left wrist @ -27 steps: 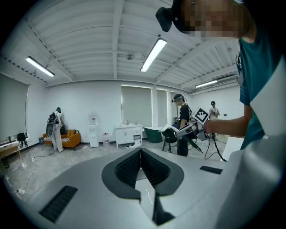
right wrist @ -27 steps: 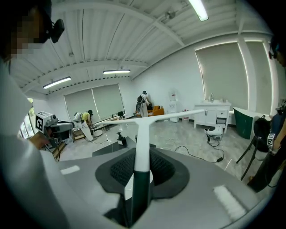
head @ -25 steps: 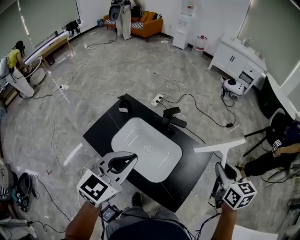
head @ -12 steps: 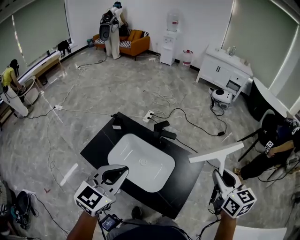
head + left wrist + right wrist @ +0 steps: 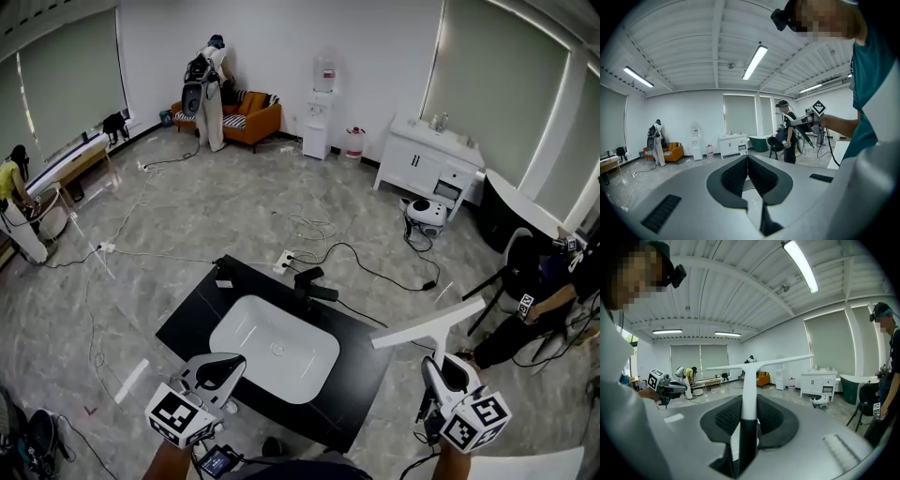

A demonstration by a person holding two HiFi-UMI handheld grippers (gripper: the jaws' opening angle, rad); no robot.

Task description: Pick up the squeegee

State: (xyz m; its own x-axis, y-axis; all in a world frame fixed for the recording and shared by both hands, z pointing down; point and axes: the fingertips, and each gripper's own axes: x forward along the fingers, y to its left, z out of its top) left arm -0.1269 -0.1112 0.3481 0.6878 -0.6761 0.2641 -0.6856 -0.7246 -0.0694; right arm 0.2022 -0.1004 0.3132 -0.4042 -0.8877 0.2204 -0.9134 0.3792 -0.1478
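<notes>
The squeegee (image 5: 427, 327) is a white T-shaped tool with a long straight blade and a handle that turns black lower down. My right gripper (image 5: 439, 367) is shut on that handle and holds it in the air, off the right corner of the black counter (image 5: 361, 354). In the right gripper view the squeegee (image 5: 749, 380) stands upright between the pads of the right gripper (image 5: 749, 403), blade across the top. My left gripper (image 5: 234, 364) hovers over the counter's near edge, by the white basin (image 5: 272, 349). In the left gripper view my left gripper (image 5: 747, 158) is shut on nothing.
A black faucet (image 5: 309, 282) stands at the basin's far side. Cables and a power strip (image 5: 281, 262) lie on the floor beyond. A white cabinet (image 5: 427, 161), a water dispenser (image 5: 323, 94) and an orange sofa (image 5: 248, 112) line the far wall. A seated person (image 5: 534, 305) is at the right.
My right gripper has risen with the squeegee still in it. The left gripper has drifted a little. The head view has tilted up, so the counter sits lower in the picture.
</notes>
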